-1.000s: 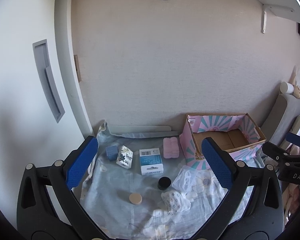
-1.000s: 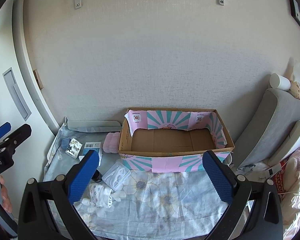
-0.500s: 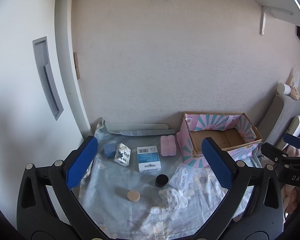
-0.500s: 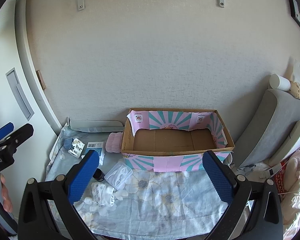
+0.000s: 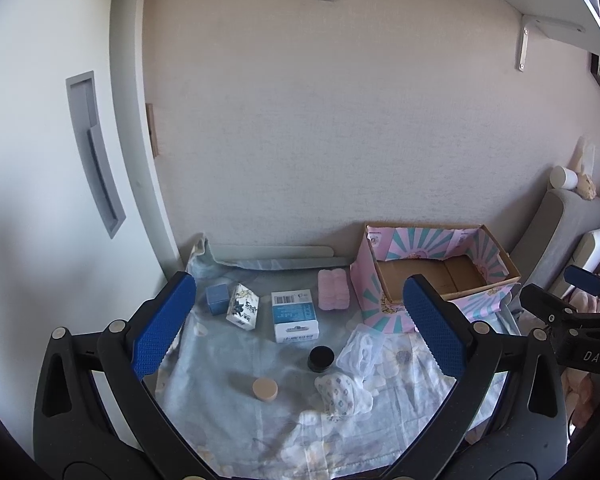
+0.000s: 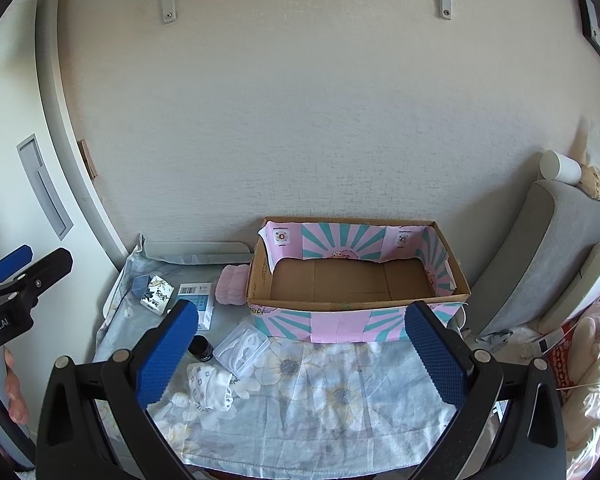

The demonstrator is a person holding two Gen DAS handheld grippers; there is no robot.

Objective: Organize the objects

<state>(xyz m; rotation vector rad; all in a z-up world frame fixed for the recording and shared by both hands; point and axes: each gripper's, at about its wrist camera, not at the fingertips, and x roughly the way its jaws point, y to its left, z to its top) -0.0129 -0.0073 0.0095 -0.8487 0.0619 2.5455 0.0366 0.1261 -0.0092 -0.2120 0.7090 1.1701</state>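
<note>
Left wrist view looking down from above left at the tabletop (image 5: 228, 364), right wrist view facing the cardboard box (image 6: 356, 304) from further right, both sharing box and wall.

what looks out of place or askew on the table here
The floral-print box sits skewed beside the small blue cube, and a crumpled patterned cloth lies loose by the clear plastic case. The cardboard box is empty, with every item outside it. Nothing looks spilled or broken.

Grey cushion (image 6: 540, 248) w/ white roll (image 6: 560, 167) on top, rt of floral cloth (image 6: 340, 396).
</note>
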